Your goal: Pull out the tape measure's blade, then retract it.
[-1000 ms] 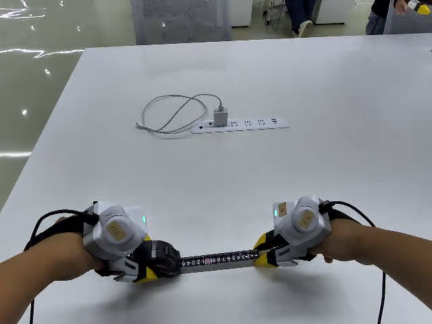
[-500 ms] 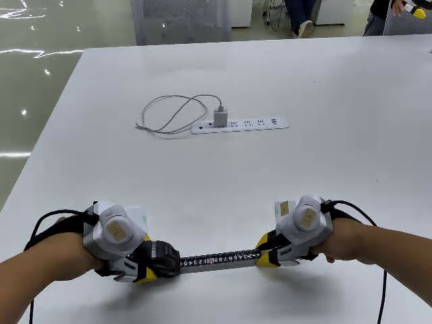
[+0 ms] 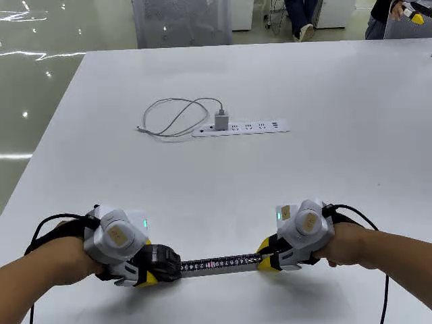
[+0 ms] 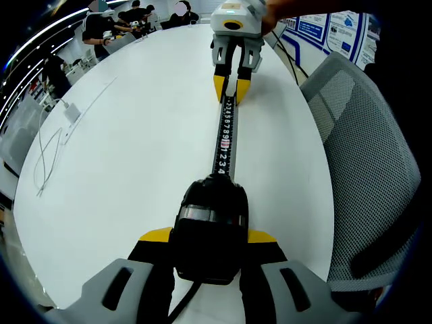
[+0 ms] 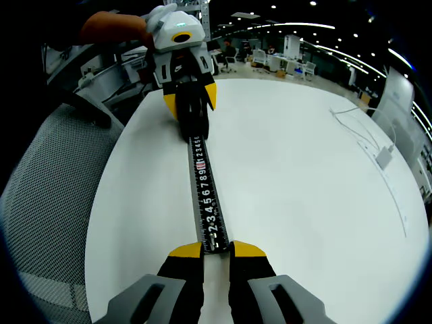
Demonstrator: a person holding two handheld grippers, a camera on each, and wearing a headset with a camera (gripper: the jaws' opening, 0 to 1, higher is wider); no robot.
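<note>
My left gripper (image 4: 209,237) clamps the tape measure (image 4: 211,219), my right gripper (image 5: 216,250) pinches its blade (image 5: 205,192) — span barely changed this past second; retraction seems due.

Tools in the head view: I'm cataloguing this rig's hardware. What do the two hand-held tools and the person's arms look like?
Both the left tool and right tool have rounded pale grey housings with a tan square patch, a small green light, and black jaws tipped yellow. A black cable loops back from each past a black hand strap. The forearms are bare.
</note>
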